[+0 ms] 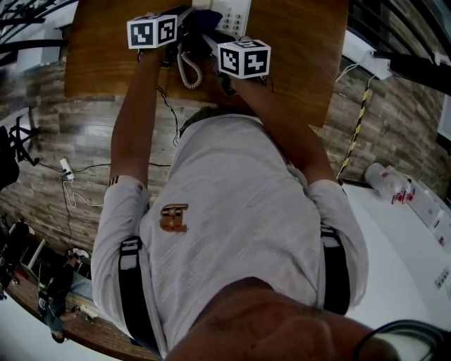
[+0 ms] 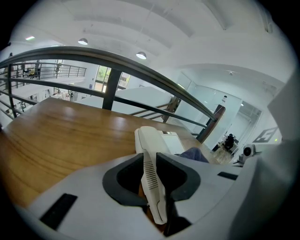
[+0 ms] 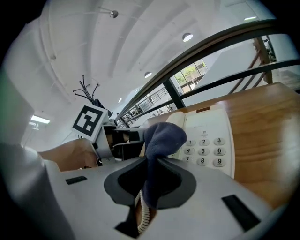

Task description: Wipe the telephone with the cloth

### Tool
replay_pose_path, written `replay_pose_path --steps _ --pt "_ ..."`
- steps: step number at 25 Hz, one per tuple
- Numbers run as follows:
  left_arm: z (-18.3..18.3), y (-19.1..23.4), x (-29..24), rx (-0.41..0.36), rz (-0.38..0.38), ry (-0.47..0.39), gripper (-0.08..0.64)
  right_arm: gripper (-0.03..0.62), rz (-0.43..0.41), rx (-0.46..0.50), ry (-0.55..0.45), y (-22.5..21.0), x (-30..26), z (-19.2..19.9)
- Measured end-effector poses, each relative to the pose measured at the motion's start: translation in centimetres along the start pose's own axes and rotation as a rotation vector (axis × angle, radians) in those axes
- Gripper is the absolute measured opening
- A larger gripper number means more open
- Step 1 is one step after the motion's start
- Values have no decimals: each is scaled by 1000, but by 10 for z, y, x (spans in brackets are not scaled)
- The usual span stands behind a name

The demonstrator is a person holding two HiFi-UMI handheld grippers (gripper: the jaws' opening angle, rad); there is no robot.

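A white telephone (image 3: 206,140) with a number keypad sits on the wooden table (image 1: 99,49). My left gripper (image 2: 152,180) is shut on its white handset (image 2: 152,173), which stands edge-on between the jaws. The phone's base (image 2: 164,140) lies just beyond. My right gripper (image 3: 154,180) is shut on a dark blue cloth (image 3: 161,140), whose bunched end rests over the left side of the phone near the keypad. In the head view both grippers' marker cubes (image 1: 243,58) sit together over the phone (image 1: 229,17), with the coiled cord (image 1: 189,72) hanging below.
A dark metal railing (image 2: 117,61) runs behind the table. The left gripper's marker cube (image 3: 89,121) and the holding hand (image 3: 70,154) are close on the right gripper's left. White boxes and a bottle (image 1: 391,185) lie on a white surface at the right.
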State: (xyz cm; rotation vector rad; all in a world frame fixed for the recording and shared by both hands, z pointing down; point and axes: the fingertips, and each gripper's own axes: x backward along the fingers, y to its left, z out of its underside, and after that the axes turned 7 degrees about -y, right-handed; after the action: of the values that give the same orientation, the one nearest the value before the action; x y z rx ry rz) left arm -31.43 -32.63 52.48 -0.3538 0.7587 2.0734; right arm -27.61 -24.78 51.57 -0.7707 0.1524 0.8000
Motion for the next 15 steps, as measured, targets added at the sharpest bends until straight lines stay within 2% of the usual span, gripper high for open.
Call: replay_pose_path --steps 7,15 --pt "2 -1 1 -3 -3 -5 80 60 101 55 27 -32 6 12" --pt "2 -1 0 0 -7 -8 80 60 220 28 24 -84 36 7"
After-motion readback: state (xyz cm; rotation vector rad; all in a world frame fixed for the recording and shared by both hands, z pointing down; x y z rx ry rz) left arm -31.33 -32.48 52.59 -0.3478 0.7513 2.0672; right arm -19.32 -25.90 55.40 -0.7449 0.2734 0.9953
